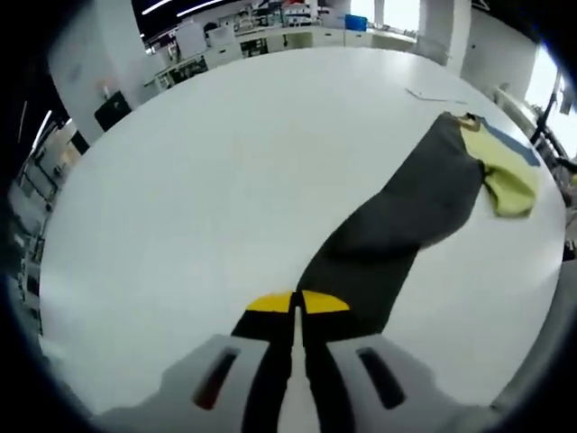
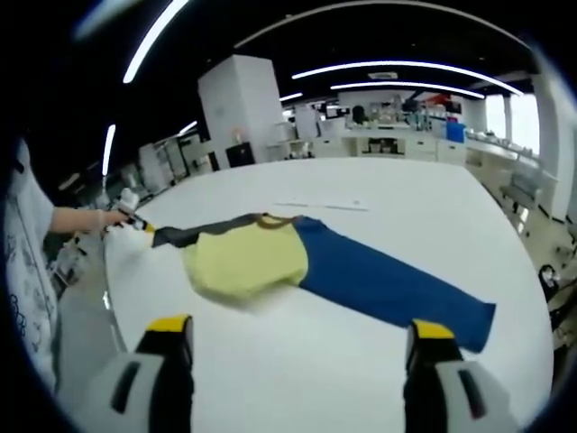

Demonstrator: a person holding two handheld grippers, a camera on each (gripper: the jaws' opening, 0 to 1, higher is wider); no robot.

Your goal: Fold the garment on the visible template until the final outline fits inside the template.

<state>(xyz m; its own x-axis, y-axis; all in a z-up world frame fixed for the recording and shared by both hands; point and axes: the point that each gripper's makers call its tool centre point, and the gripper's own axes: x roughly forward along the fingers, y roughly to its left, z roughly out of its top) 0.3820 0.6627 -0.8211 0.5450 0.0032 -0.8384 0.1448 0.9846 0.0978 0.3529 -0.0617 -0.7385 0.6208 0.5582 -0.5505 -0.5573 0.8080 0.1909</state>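
Garment (image 2: 297, 257) lay spread on the white bench (image 2: 379, 203): yellow body in the middle, blue sleeve (image 2: 397, 289) run out flat to one side, dark grey sleeve (image 1: 397, 230) drawn out to the other. No template outline made out with certainty; only a thin pale line (image 2: 320, 207) seen on the bench beyond the collar.

Left gripper (image 1: 297, 305): yellow-tipped jaws pressed together on the cuff end of the dark grey sleeve, cloth running straight from the tips toward the yellow body (image 1: 505, 171). Sleeve taut and narrow along its length, judged a result of being pulled by that end. Same gripper seen far off in the right gripper view (image 2: 133, 220), in a person's hand (image 2: 90, 217), at the tip of the dark sleeve.

Right gripper (image 2: 302, 329): jaws spread wide, nothing between them, held above bare bench on the near side of the garment, apart from the cloth. Blue sleeve end (image 2: 469, 327) near the right-hand jaw but not touched.

Judgement: fold at an early stage, both sleeves at full reach, outline far too long. Grip at the cuff suited to carrying the dark sleeve across onto the yellow body. Open right gripper probably placed ready for the blue sleeve or hem. Risk: dragging the whole garment instead of folding, since nothing pinned the body.
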